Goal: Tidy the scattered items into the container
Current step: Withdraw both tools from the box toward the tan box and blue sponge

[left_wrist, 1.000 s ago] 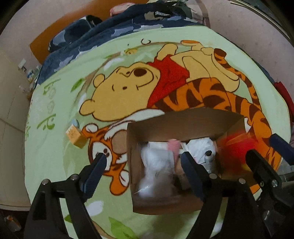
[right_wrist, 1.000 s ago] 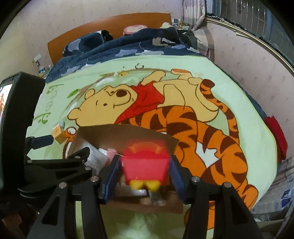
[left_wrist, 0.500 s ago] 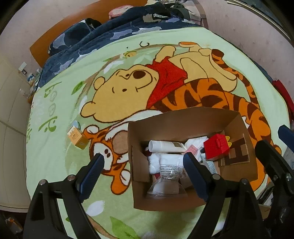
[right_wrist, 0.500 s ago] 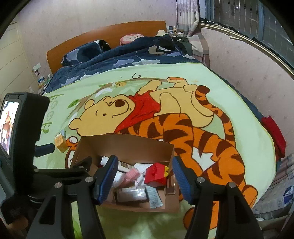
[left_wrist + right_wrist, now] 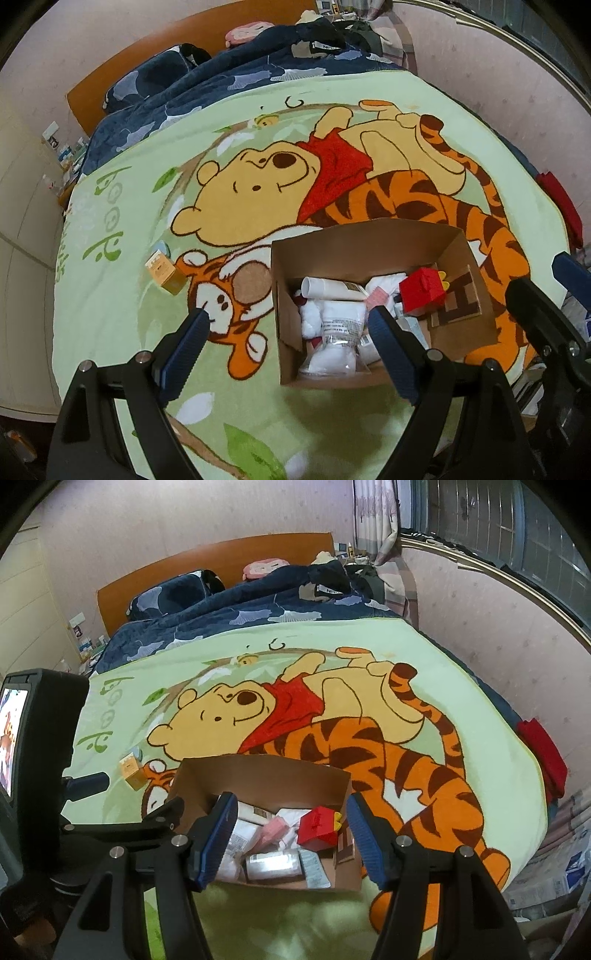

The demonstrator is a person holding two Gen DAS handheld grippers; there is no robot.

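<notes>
Left wrist view
Left gripper (image 5: 288, 332): its jaws stand wide apart and hold nothing; it hangs above the blanket, over the left side of the box.
Cardboard box (image 5: 369, 240): it stands open on the green cartoon blanket (image 5: 110, 314), near the near edge of the bed, a little to the right of the middle.
Red toy box (image 5: 423, 290): it lies inside the cardboard box, at the right side, with yellow parts at its right edge.
White tube (image 5: 332, 288): it lies inside, toward the far wall of the box.
Clear bag with white content (image 5: 334, 339): it lies inside, at the near left part.
Small orange carton (image 5: 166, 273): it lies on the blanket, well to the left of the cardboard box, not inside.
Right gripper (image 5: 532, 295): only part of it shows at the right edge, beside the box.

Right wrist view
Right gripper (image 5: 288, 834): its jaws are released and nothing is between the pads; it hangs above the near part of the cardboard box (image 5: 266, 771).
Red toy box (image 5: 317, 829): it rests inside, at the right side, apart from both fingers.
Pink packet (image 5: 273, 829): it lies inside, just left of the red toy box.
Small orange carton (image 5: 131, 770): it is on the blanket (image 5: 443, 686), left of the cardboard box.
Left gripper (image 5: 88, 781): it shows at the left edge, with a small screen (image 5: 13, 738) on it.
Dark blue quilt (image 5: 258, 605): it covers the far end of the bed, before the wooden headboard (image 5: 221, 557).
</notes>
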